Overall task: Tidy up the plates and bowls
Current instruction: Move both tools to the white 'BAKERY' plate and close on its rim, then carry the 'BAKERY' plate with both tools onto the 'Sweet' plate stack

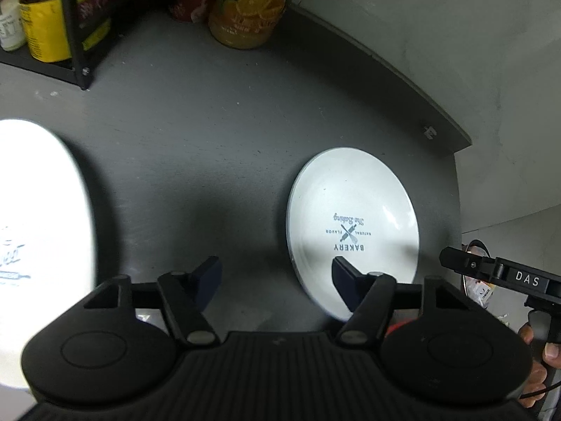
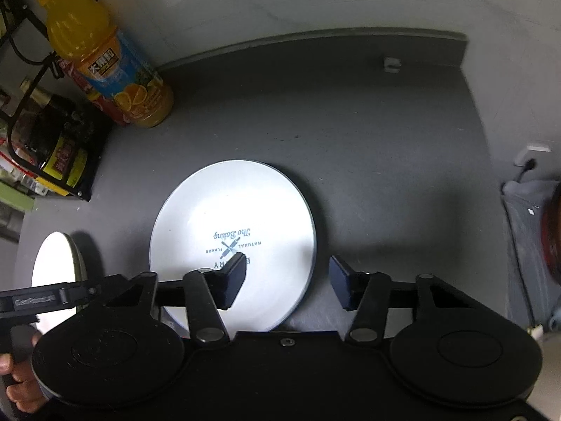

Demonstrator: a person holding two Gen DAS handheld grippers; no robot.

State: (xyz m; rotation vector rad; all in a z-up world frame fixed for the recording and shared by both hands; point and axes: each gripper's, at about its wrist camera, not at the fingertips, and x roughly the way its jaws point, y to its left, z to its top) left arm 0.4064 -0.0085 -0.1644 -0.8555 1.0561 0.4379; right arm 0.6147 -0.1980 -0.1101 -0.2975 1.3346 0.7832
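A white plate [image 1: 354, 224] printed with a bakery logo lies flat on the dark grey countertop [image 1: 210, 140]; the right wrist view shows the same plate [image 2: 231, 224] at centre. A second white dish [image 1: 38, 231] sits bright at the far left, also seen small in the right wrist view as the dish [image 2: 56, 263]. My left gripper [image 1: 277, 277] is open above bare counter, its right finger over the plate's near edge. My right gripper [image 2: 287, 277] is open, straddling the plate's right rim, left finger over the plate, right finger over counter. Neither holds anything.
An orange juice bottle [image 2: 105, 59] and a red can stand at the back left beside a black wire rack [image 2: 45, 147] holding jars and packets. A grey wall borders the counter's back. The counter ends at the right [image 2: 484, 161]. A hand [image 1: 536, 368] holds the other gripper.
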